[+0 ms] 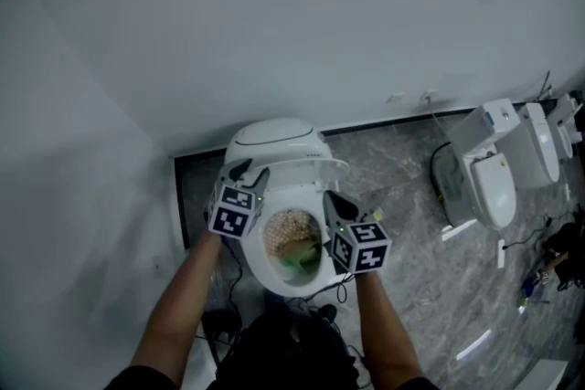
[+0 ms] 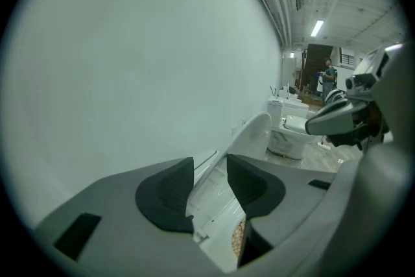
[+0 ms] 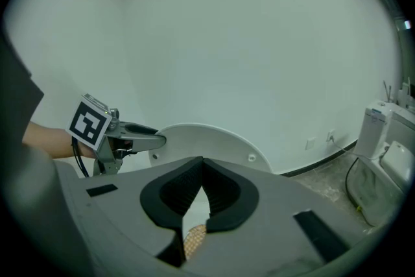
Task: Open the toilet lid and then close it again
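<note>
A white toilet [image 1: 274, 137] stands against the wall below me. Its lid [image 1: 294, 163] is raised, close to upright, and shows as a white disc [image 3: 214, 147] in the right gripper view. The bowl [image 1: 292, 237] holds brownish grains and something green. My left gripper [image 1: 249, 172] is at the lid's left rim, and the lid's edge [image 2: 256, 133] runs between its jaws [image 2: 209, 168]. From the right gripper view, the left gripper [image 3: 133, 138] lies against that rim. My right gripper [image 1: 331, 202] hovers over the bowl's right side, shut and holding nothing [image 3: 203, 165].
Two more white toilets [image 1: 494, 173] [image 1: 541, 146] stand on the grey marble floor [image 1: 402, 187] at the right. Cables [image 1: 228, 283] lie near the toilet's base. The white wall is close behind the lid. A person [image 2: 329, 72] stands far down the room.
</note>
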Motion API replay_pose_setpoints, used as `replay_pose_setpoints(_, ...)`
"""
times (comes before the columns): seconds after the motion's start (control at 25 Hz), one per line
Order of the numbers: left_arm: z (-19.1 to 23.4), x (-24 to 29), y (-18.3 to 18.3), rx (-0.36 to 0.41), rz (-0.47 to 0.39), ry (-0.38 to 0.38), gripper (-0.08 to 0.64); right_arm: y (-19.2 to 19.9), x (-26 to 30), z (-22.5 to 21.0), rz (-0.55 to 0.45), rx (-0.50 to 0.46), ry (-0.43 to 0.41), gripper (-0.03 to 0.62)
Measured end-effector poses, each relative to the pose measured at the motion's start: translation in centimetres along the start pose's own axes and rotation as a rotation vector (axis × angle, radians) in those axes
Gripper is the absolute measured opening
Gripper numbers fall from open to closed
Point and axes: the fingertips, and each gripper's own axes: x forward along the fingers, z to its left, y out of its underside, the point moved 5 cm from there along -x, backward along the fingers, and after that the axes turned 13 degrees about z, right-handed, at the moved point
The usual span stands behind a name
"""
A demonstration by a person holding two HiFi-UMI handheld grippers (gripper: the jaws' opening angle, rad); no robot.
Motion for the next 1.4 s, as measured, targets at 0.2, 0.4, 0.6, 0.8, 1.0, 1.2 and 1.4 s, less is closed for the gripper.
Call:
replay_pose_setpoints(0.2, 1.7, 1.3, -1.2, 0.011, 0.002, -0.006, 0.170, -0.1, -0.6, -0.4, -0.002, 0.003, 0.014, 0.011)
replay_pose_setpoints(0.4, 3.0, 2.4, -2.1, 0.009, 0.001, -0.008, 0.169, -1.1, -1.4, -0.5, -0.013, -0.005, 0.030, 0.011)
replay_pose_setpoints(0.6, 4.2, 3.7, -3.0, 0.021, 0.004, -0.020, 0.166, -1.9, -2.1, -0.7, -0.019, -0.020, 0.039, 0.011)
replay_pose_setpoints(0.8, 5.2, 4.9, -3.4, 0.028, 0.011, -0.032, 0.164, -1.8, -2.7, -1.1, -0.024, -0.027, 0.054, 0.011)
replay_pose_setpoints(1.0, 6.0, 5.7, -4.0, 0.033, 0.022, -0.043, 0.163, -1.3, -3.4, -1.6, -0.021, -0.015, 0.064, 0.011)
replay_pose_setpoints(1.2, 6.5, 6.3, -4.4, 0.034, 0.027, -0.043, 0.163, -0.9, -3.8, -2.2, -0.015, -0.003, 0.075, 0.011)
replay_pose_setpoints(1.4, 6.5, 6.4, -4.2, 0.043, 0.023, -0.040, 0.161, -0.3, -3.8, -2.3, -0.012, -0.001, 0.080, 0.011)
